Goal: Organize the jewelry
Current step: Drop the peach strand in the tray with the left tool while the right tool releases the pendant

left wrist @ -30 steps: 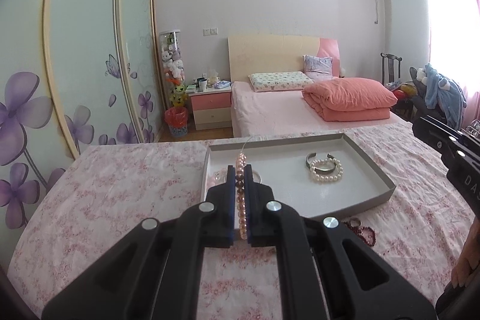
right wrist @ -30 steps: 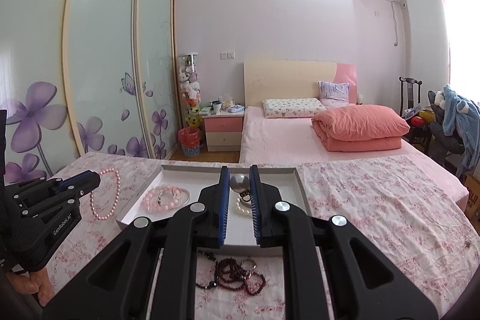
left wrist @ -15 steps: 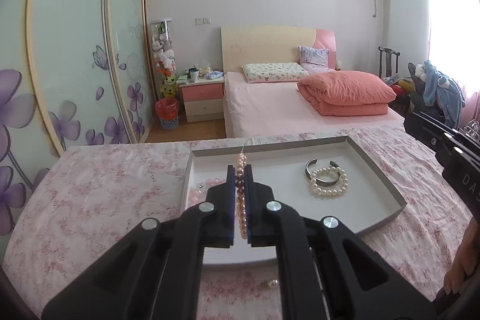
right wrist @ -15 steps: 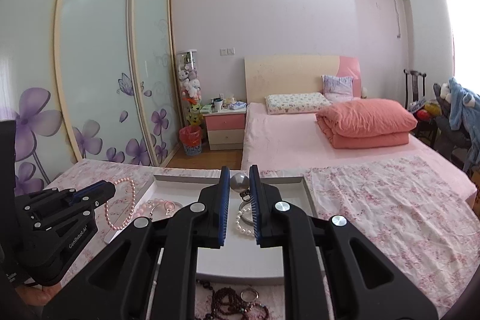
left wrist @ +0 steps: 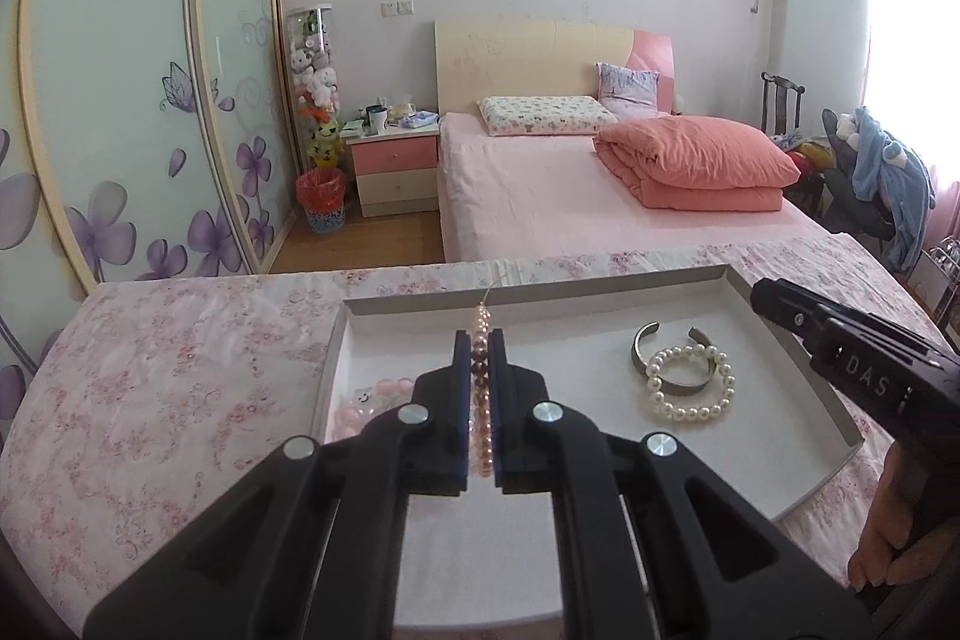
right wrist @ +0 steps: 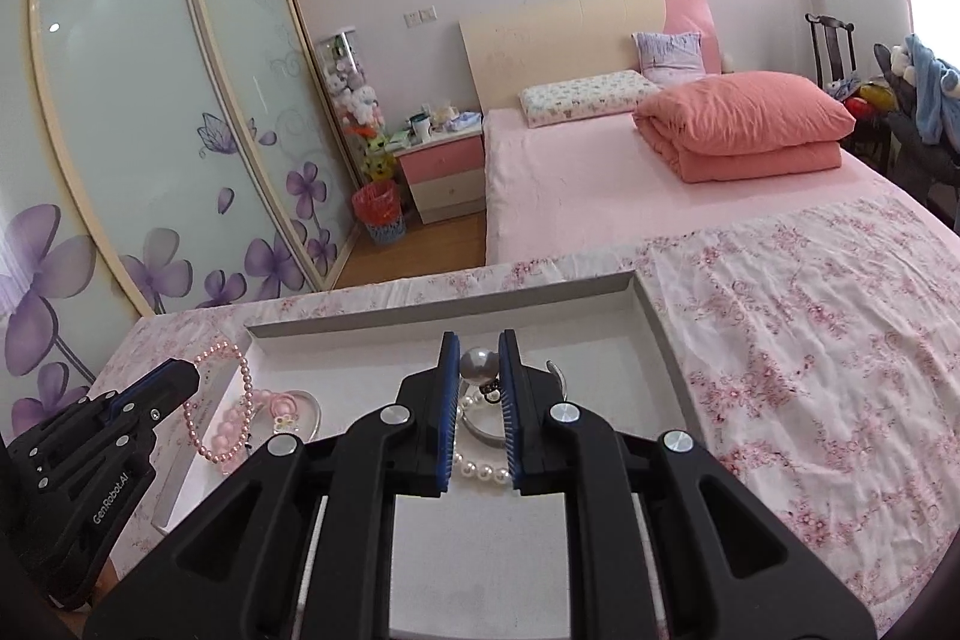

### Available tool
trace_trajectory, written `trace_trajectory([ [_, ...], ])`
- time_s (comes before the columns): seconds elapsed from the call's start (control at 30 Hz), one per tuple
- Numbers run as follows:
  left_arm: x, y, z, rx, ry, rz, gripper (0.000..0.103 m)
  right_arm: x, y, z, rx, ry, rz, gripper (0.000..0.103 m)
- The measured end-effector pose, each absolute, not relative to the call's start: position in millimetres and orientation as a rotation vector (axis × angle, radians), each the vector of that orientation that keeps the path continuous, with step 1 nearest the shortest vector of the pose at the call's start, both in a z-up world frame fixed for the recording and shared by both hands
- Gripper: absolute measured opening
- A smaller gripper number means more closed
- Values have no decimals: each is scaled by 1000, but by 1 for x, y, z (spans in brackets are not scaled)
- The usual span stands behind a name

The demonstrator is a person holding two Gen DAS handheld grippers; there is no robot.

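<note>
My left gripper is shut on a pink pearl strand, held over the left part of the grey tray. In the right wrist view that strand hangs in a loop from the left gripper above the tray's left edge. My right gripper is shut on a big grey pearl bead over the tray. In the tray lie a white pearl bracelet, a silver cuff and pink bead jewelry. The right gripper reaches in over the tray's right rim.
The tray rests on a pink floral cloth over the table. A hand shows at the right edge of the left wrist view. Beyond the table are a bed, a nightstand and a sliding wardrobe.
Both grippers moved forward and down over the tray, each keeping its grip. The right gripper rolled, tilting its view. The dark bead strand on the cloth dropped out of sight.
</note>
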State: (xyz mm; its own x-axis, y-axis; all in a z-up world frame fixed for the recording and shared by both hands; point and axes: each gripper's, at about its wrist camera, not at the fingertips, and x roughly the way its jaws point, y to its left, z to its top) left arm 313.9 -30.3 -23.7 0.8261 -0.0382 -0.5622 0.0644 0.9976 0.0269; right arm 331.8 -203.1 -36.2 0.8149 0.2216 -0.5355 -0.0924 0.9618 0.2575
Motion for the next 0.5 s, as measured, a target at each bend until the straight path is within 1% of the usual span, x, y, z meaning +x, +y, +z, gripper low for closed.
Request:
trace_trajectory([
  [0.1,322,-31,-28,38,613,-73,7,336,-200,-39,240,621,194,15],
  [0.17,324,-30,-29,23,620,-73,9,336,-200,-40,252,631,207,18],
  [0.23,326,-26,-28,8,622,-69,15,333,-201,-39,250,623,211,28],
  [0.5,321,-1,-19,-36,611,-1,17,327,-212,-31,257,609,190,28],
])
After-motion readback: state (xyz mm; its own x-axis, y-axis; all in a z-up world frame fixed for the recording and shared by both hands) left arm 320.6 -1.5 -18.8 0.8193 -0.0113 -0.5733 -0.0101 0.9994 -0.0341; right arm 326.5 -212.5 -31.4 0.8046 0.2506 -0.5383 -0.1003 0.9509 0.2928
